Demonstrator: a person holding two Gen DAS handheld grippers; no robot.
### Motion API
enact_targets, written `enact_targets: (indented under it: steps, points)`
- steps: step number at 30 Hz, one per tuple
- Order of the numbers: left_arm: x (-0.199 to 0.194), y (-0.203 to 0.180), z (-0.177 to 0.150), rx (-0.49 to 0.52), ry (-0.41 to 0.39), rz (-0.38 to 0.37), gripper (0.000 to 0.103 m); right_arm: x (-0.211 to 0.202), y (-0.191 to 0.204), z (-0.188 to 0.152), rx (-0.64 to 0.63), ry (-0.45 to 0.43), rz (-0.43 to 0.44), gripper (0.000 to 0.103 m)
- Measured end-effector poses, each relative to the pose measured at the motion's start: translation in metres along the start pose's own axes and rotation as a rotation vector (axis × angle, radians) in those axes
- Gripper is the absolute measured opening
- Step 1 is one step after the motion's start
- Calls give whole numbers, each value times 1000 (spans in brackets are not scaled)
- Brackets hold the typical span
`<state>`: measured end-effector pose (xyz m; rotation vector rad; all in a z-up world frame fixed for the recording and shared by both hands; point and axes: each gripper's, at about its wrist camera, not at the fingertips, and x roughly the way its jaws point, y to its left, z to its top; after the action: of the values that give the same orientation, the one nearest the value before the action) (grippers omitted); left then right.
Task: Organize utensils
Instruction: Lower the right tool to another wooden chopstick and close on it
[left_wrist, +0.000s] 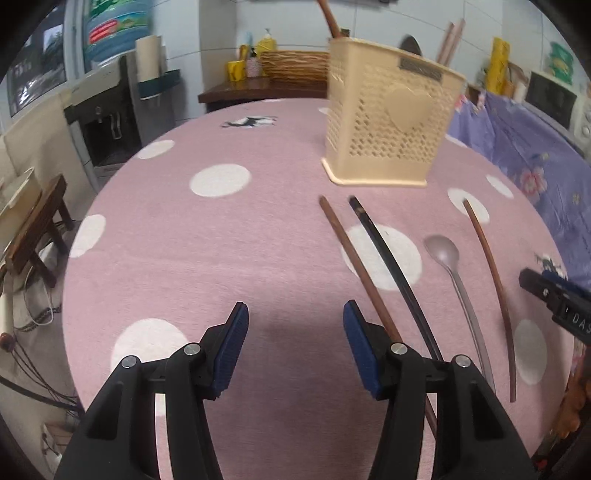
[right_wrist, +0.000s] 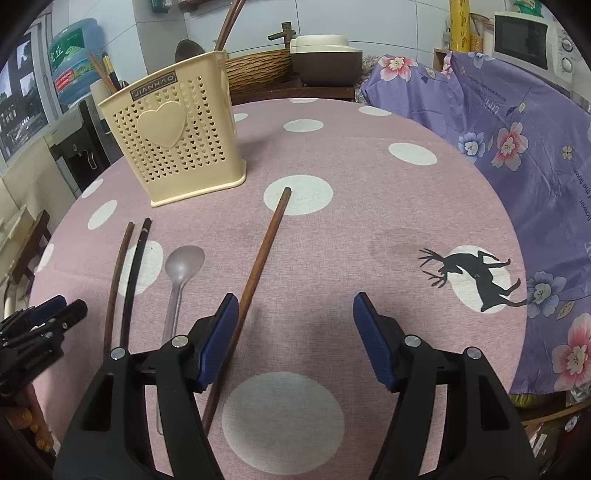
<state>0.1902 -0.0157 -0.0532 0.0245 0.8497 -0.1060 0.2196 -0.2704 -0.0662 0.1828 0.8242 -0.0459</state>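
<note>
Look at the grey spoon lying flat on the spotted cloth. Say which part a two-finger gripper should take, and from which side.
Probably the thin handle, near mid-length. The spoon lies flat, bowl towards the utensil holder, so come from above with one finger on each side of the handle. The black chopstick lies close on one side, leaving little room. The right gripper hangs open nearby.

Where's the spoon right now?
The spoon lies flat on the pink tablecloth in front of the utensil holder, between the black chopstick and a brown chopstick.
</note>
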Motion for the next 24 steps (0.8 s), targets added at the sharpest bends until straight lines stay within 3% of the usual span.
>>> enact_targets:
  steps: [10, 15, 19, 21, 24]
  points:
    - [22, -18, 21, -39, 27, -113, 50, 4, 6, 9, -27, -1, -1, 65]
    - [46, -24, 33, -59, 63, -113, 37, 6, 6, 7, -21, 1, 1, 65]
    - [56, -36, 41, 6, 57, -54, 33, 8, 6, 6, -19, 3, 7, 65]
    - [57, -37, 42, 38, 58, -47, 21, 8, 6, 6, -25, 5, 8, 65]
    - [56, -32, 41, 87, 58, -65, 13, 9, 3, 6, -26, 5, 3, 65]
